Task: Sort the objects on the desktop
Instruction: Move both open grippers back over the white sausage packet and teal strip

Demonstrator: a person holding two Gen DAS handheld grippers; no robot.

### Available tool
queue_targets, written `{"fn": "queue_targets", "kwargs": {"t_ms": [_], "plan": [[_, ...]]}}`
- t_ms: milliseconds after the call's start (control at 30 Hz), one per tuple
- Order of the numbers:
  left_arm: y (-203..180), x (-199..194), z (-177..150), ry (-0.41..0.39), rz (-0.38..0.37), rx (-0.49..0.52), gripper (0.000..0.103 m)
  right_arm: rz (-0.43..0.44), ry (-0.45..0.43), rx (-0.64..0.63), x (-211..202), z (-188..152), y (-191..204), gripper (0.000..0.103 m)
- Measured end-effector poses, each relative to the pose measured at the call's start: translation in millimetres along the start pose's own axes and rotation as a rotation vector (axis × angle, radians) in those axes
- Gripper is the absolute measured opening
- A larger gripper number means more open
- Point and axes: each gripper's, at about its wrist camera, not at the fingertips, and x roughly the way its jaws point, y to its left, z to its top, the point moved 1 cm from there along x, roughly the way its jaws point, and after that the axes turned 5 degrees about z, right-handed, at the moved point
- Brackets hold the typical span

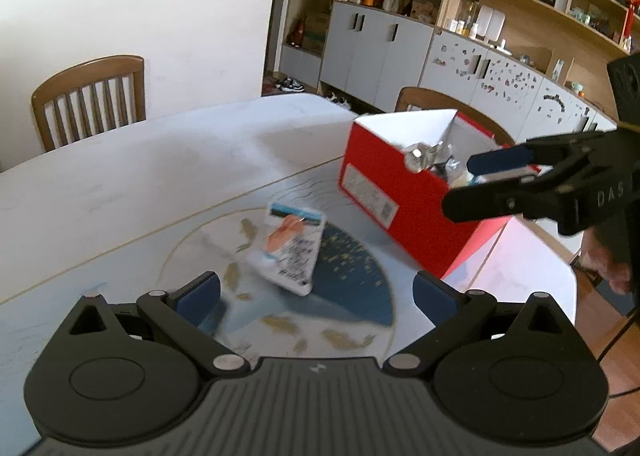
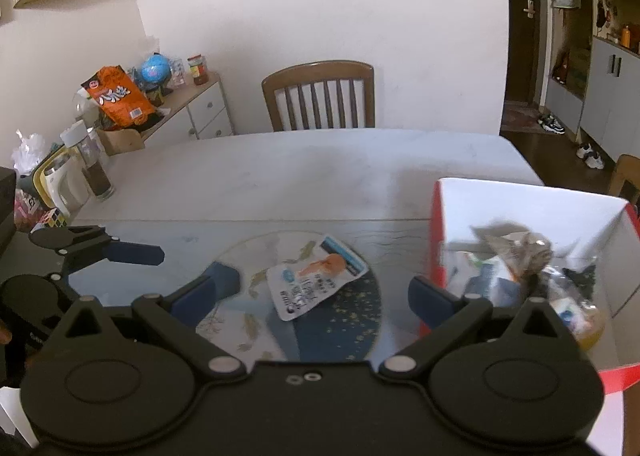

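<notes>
A white snack packet with an orange picture lies flat on the round blue mat; it also shows in the right wrist view. My left gripper is open and empty, just short of the packet. A red box with white inside walls stands right of the mat and holds several wrappers and packets. My right gripper is open and empty, hovering at the box's left edge; in the left wrist view it reaches over the box. The left gripper shows at left in the right wrist view.
A white table carries the mat and box. Wooden chairs stand at the far side and behind the box. At the table's left end stand a bottle, a mug and a cube puzzle. Cabinets line the right wall.
</notes>
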Motion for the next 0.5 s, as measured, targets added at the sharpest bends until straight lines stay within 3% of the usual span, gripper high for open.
{"fn": "queue_targets", "kwargs": {"t_ms": [133, 500], "plan": [[13, 0, -9, 0.016, 0.047, 0.017, 0.103, 0.000, 0.018, -0.012, 14, 2, 13, 0.103], [51, 14, -36, 0.087, 0.042, 0.023, 0.103, -0.032, 0.077, -0.014, 62, 2, 27, 0.103]]}}
